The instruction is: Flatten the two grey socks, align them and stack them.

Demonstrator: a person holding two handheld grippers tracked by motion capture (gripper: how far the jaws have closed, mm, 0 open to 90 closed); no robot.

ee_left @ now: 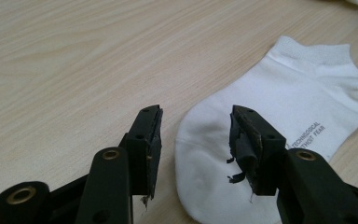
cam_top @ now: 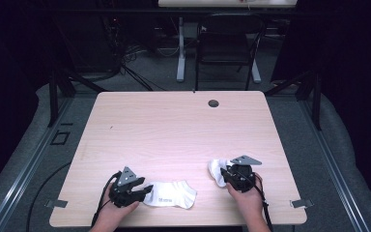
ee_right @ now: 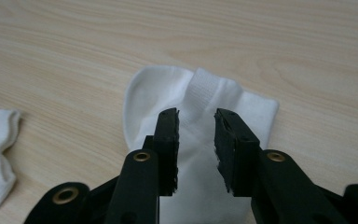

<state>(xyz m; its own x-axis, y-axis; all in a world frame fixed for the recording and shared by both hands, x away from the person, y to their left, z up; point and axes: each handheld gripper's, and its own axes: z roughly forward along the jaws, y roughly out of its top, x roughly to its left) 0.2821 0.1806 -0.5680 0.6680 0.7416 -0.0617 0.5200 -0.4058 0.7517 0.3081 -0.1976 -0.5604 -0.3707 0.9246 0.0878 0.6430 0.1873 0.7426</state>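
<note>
Pairing step: both grippers' fingers [ee_left: 149,140] parted, holding nothing, left gripper [cam_top: 142,191] at flat sock [cam_top: 171,194], right gripper [cam_top: 229,178] over bunched sock [ee_right: 200,100]; next, grip one

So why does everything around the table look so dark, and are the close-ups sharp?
High view: only the table is lit, the surroundings nearly black. Left gripper view: the sock is crisp. Right gripper view: the other sock is sharp, the near fingers slightly soft.
</note>
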